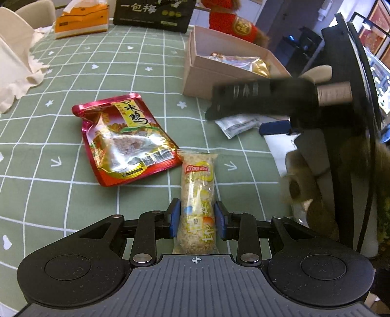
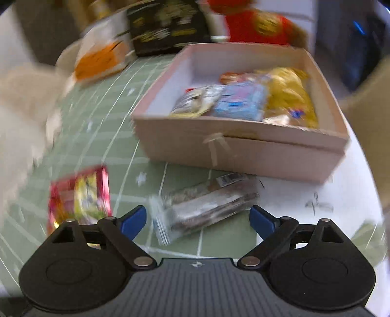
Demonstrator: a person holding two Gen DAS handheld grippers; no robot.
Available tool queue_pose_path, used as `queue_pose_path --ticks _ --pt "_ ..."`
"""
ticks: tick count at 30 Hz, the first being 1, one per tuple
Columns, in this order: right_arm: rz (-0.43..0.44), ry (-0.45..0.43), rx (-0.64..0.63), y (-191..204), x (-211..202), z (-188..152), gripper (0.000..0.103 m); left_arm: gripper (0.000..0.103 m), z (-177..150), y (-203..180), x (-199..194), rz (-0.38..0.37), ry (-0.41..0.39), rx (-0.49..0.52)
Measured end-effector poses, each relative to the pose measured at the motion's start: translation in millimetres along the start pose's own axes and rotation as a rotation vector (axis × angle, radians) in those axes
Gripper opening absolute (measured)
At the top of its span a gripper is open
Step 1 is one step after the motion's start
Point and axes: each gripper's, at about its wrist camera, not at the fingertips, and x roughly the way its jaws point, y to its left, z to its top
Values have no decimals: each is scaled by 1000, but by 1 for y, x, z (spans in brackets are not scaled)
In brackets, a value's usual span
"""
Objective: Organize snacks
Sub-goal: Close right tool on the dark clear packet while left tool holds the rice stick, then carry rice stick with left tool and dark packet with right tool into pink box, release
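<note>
My left gripper (image 1: 197,220) is shut on a long yellow rice-cracker snack pack (image 1: 198,195) lying lengthwise between the blue pads on the green checked tablecloth. A red foil pouch (image 1: 126,140) lies just left of it and also shows in the right wrist view (image 2: 79,197). My right gripper (image 2: 197,220) is open above a clear-wrapped dark snack bar (image 2: 204,206) on the table; from the left wrist view it shows as a blurred black shape (image 1: 258,100). A pink cardboard box (image 2: 243,148) behind the bar holds several snack packs.
An orange tissue box (image 1: 81,20), a black printed bag (image 1: 153,12) and a red plush toy (image 1: 231,22) stand at the table's far edge. Cream cloth (image 1: 17,65) lies at the left. White paper (image 2: 304,202) lies under the box's right side.
</note>
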Motion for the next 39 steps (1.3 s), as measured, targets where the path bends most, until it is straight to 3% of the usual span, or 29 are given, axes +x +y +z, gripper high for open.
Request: queue_pose_path --ticks 2,6,7,13,21,26,31,32,34,35,36,37,39 --pt "-29 -13 57 1 3 2 94 35 0 1 0 -7 4 -4" --pt "-271 -34 60 15 14 1 97 35 -2 2 -3 -19 17 7" --pt "-295 -42 71 15 15 -1 99 35 -2 3 -3 -22 20 9" --pt "-264 -26 2 6 8 -9 100 35 -5 5 -5 -33 14 -11" --pt "-199 -17 -68 -41 -26 -31 103 35 -4 5 -4 -30 12 -18" --pt "-248 35 -89 -34 -21 -26 103 35 -4 4 -3 -28 14 -20" --pt "-205 21 -153 -27 -11 -16 103 35 -8 3 -6 -35 10 -23" --pt "-203 11 -159 -26 -10 -15 100 35 -9 3 -6 -36 9 -22" --pt "-182 0 -193 -17 -15 -16 85 35 -9 2 -6 -35 14 -14" --pt "-169 4 -214 -13 -18 -17 67 35 -10 1 -6 -36 17 -13" --pt "-156 11 -236 -9 -22 -19 42 35 -10 1 -7 -38 20 -16" --pt "-148 28 -244 -7 -26 -19 36 35 -10 1 -6 -38 21 -20" --pt "-108 51 -219 -10 -35 -21 36 35 -9 1 -6 -36 24 -29"
